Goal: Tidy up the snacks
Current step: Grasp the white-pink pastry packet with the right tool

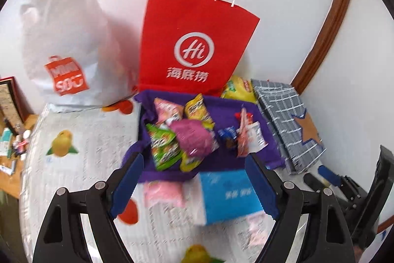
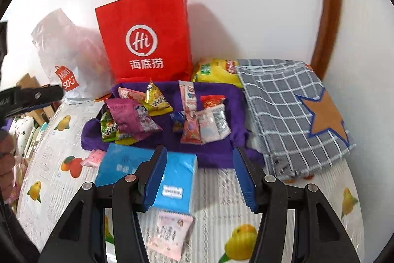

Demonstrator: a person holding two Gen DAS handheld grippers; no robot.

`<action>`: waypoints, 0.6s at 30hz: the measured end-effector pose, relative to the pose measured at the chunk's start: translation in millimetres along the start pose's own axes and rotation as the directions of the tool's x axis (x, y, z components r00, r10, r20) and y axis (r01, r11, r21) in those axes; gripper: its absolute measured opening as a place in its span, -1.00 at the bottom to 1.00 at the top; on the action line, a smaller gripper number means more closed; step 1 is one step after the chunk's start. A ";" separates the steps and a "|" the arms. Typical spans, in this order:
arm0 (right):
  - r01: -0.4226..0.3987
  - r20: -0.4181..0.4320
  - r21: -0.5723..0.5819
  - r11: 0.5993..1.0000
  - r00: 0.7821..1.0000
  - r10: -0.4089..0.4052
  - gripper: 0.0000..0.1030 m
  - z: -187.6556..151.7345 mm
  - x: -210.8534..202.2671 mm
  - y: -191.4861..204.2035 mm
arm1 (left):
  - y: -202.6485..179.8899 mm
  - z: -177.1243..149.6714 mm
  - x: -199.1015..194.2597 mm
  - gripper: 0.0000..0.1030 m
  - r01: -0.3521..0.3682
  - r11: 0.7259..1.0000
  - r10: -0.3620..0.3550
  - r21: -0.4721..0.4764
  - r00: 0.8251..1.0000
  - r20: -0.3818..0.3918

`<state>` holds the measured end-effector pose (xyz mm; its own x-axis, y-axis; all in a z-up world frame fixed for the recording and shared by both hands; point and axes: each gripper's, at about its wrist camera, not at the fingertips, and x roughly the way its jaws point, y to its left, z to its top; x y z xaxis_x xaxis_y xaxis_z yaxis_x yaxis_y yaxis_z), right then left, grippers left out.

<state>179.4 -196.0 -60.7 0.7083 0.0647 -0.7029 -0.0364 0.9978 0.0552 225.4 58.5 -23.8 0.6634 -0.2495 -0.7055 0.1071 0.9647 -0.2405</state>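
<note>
Hovering above the worktop (image 2: 221,189), both hand-held grippers stand with fingers apart and nothing between them: the left hand-held gripper (image 1: 194,179) and the right hand-held gripper (image 2: 200,174). Nearest the right one lies a pale pink snack packet (image 2: 170,233) on the fruit-print cover, touching a blue box (image 2: 176,185). Beyond the box a purple cloth (image 2: 216,152) carries the loose snacks: a magenta packet (image 2: 130,117), green packet (image 2: 107,128), yellow packet (image 2: 156,100), a long pink stick packet (image 2: 189,112) and a white sachet (image 2: 213,123). Just right sits a folded grey checked cloth (image 2: 283,115). Behind stand a red paper bag (image 2: 147,41), a yellow bag (image 2: 214,72) and a white plastic bag (image 2: 61,53), against the wall.
</note>
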 end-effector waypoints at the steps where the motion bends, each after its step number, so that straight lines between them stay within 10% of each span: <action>1: -0.002 -0.014 0.015 1.000 1.000 0.002 0.08 -5.3 -1.0 -1.5 | 1.6 -6.7 -4.0 0.62 -0.018 1.000 0.018 0.005 1.000 0.006; 18: -0.086 -0.218 0.044 0.995 0.971 0.094 0.08 -87.0 42.2 24.8 | 26.1 -74.6 4.0 0.62 -0.054 0.999 0.053 -0.003 0.995 -0.081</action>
<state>147.1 -167.3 -150.7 0.5310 0.1594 -0.8323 -0.0667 0.9870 0.1465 175.6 76.4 -82.6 0.6058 -0.2038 -0.7691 0.0689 0.9764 -0.2045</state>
